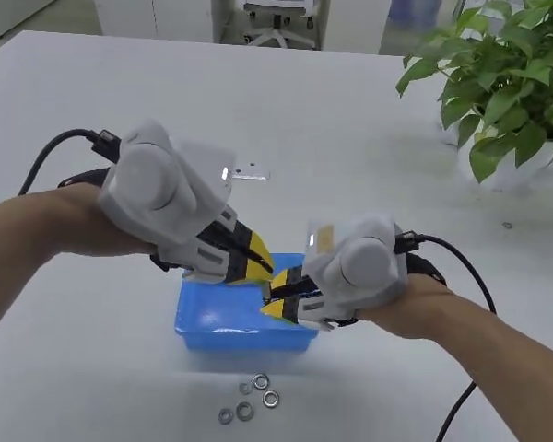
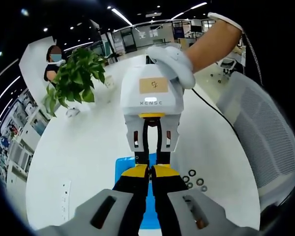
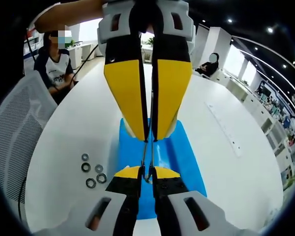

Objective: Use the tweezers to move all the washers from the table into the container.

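Meeting tip to tip over the blue container (image 1: pixel 244 337), the left hand-held gripper (image 1: pixel 263 268) and right hand-held gripper (image 1: pixel 270 300) both clench the tweezers (image 3: pixel 146 152), with washers (image 1: pixel 249 401) on the tabletop (image 1: pixel 350 157) nearby.

Washers (image 1: pixel 249 398) on table (image 1: pixel 350 138) just near of container (image 1: pixel 230 331); tweezers (image 3: pixel 147 147) betw. L gripper (image 1: pixel 263 267), R gripper (image 1: pixel 275 299) above it; plant (image 1: pixel 502 83) far right.
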Demonstrator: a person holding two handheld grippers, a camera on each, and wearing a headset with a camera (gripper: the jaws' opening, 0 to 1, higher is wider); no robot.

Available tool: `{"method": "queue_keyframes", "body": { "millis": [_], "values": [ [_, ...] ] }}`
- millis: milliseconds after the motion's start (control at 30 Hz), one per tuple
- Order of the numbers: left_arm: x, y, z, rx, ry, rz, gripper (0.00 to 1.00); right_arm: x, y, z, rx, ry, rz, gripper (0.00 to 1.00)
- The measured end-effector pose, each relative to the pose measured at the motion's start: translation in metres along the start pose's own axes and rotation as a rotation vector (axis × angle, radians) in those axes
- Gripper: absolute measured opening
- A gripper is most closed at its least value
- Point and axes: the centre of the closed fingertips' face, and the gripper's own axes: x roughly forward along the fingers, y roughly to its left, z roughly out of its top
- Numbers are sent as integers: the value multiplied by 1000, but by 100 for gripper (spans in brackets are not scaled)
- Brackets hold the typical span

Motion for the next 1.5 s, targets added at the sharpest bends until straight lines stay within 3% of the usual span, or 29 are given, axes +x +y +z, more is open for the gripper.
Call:
{"method": "queue_keyframes", "body": {
  "millis": [367,733,1133,1500],
  "values": [
    [15,9,-18,-21,14,-17,6,16,-7,-15,21,13,23,10],
    [23,10,-26,-35,18,-35,6,24,-7,-26,26,33,42,10],
    [23,9,-25,-25,23,-36,6,22,-7,-27,7,49,40,11],
    [17,8,-16,-10,20,-27,6,12,-6,-20,-10,48,26,11]
  ]
}}
